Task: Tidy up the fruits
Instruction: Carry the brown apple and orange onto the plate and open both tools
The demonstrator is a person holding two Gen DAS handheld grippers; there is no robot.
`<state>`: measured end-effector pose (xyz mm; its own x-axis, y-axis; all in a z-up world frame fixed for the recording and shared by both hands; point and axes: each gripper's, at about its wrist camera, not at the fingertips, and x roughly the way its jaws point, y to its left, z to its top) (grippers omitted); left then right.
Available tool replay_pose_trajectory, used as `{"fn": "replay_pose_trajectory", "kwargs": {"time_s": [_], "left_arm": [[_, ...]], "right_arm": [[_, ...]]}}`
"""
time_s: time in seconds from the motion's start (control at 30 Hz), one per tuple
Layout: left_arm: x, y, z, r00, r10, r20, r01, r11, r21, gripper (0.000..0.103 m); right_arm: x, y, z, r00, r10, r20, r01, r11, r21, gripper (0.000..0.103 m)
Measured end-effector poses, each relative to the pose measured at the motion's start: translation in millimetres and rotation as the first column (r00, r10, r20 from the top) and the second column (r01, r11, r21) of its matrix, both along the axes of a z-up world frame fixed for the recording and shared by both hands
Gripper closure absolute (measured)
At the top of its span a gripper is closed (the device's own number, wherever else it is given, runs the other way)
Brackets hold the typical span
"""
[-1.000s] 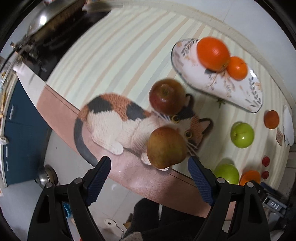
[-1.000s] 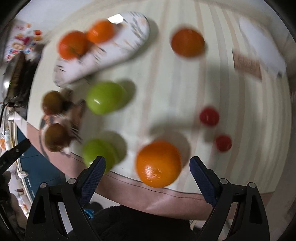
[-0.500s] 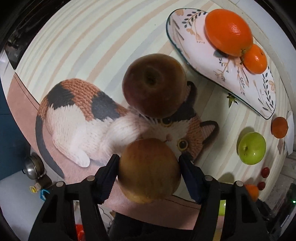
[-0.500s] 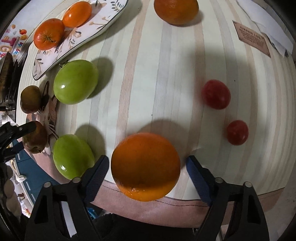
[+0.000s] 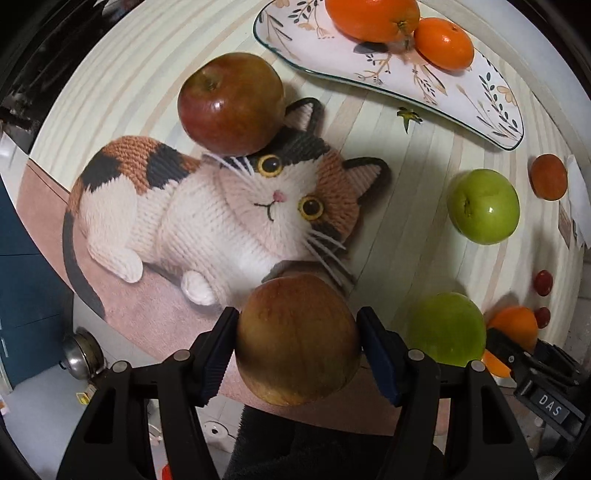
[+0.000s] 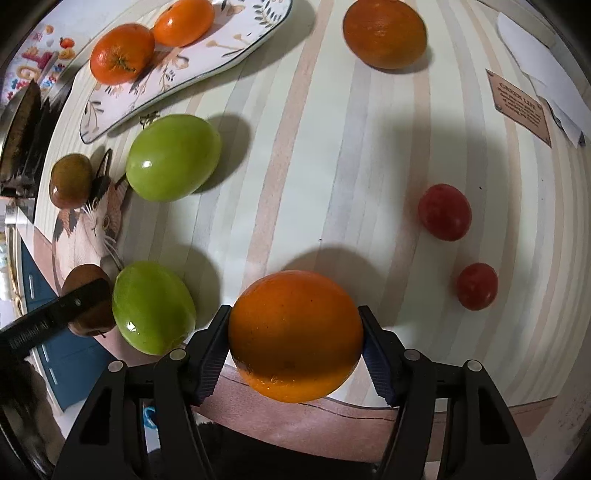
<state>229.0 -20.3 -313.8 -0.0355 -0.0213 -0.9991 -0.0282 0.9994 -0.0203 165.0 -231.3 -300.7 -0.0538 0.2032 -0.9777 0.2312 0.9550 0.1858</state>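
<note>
Brownish apple [image 5: 297, 339] sits low centre in the left wrist view, at the table's near edge, just off the whiskers of the printed cat [image 5: 229, 206]. Left gripper [image 5: 297, 350] has both blue pads against its flanks: clamped on it. Its jaws have just been closing, and the apple is between them.

Orange [image 6: 295, 334] low centre in the right wrist view, on the striped cloth [image 6: 332, 147] near the table's rim. Right gripper [image 6: 295, 347] pinches it, pads touching both sides; jaws have just been closing on it too.

Step in hand, as I judge it: double pick, one fruit per hand, grip just made, lift not yet begun. Whether either fruit has left the cloth I cannot tell.

Next move calls for a straight lift, then a carry toward 12–1 o'clock to the flowered plate [image 5: 424, 85], which holds two oranges [image 5: 373, 16]. Free room lies at its 4 o'clock end. Round, smooth fruit: it could roll out of a slack pinch.

Around: red apple [image 5: 231, 105] at 11 o'clock on the cat's ear; green apples [image 5: 484, 206] at 3 and 4 o'clock; two small red fruits [image 6: 445, 212] at 2–3 o'clock of the held orange; loose orange [image 6: 384, 33] at 12.

Against the earlier frames: both grippers hung wide above their fruit; the left has since come down over the apple
</note>
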Motion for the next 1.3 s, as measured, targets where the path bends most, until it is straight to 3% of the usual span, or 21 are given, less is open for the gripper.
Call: {"fn": "replay_pose_trajectory", "kwargs": {"time_s": [0.3, 0.47, 0.7, 0.8, 0.93, 1.07, 1.3], "left_arm": [[5, 0, 9, 1.0, 0.014, 0.004, -0.014, 1.0, -0.023, 0.04], [17, -6, 34, 0.999, 0.001, 0.042, 0.001, 0.999, -0.047, 0.04], [71, -10, 95, 0.99, 0.015, 0.143, 0.002, 0.993, -0.118, 0.04], [107, -2, 106, 0.986, 0.016, 0.169, 0.003, 0.994, -0.111, 0.04], [151, 11, 95, 0.986, 0.02, 0.168, -0.009, 0.998, -0.066, 0.04], [187, 22, 71, 0.992, 0.041, 0.123, -0.033, 0.997, -0.064, 0.04], [199, 31, 35, 0.997, 0.062, 0.048, -0.057, 0.995, -0.087, 0.04]], "right_arm": [[6, 10, -1, 0.999, 0.04, 0.024, -0.039, 0.999, -0.026, 0.035], [14, 6, 12, 0.998, 0.022, 0.066, -0.021, 1.0, -0.011, 0.035], [58, 8, 55, 0.985, 0.008, 0.17, -0.02, 0.998, 0.067, 0.035], [85, 14, 67, 0.977, 0.015, 0.211, -0.036, 0.994, 0.1, 0.035], [129, 27, 68, 0.964, 0.037, 0.264, -0.07, 0.991, 0.115, 0.035], [169, 44, 50, 0.964, 0.064, 0.259, -0.098, 0.988, 0.121, 0.035], [207, 78, 11, 0.971, 0.113, 0.212, -0.137, 0.985, 0.103, 0.035]]}}
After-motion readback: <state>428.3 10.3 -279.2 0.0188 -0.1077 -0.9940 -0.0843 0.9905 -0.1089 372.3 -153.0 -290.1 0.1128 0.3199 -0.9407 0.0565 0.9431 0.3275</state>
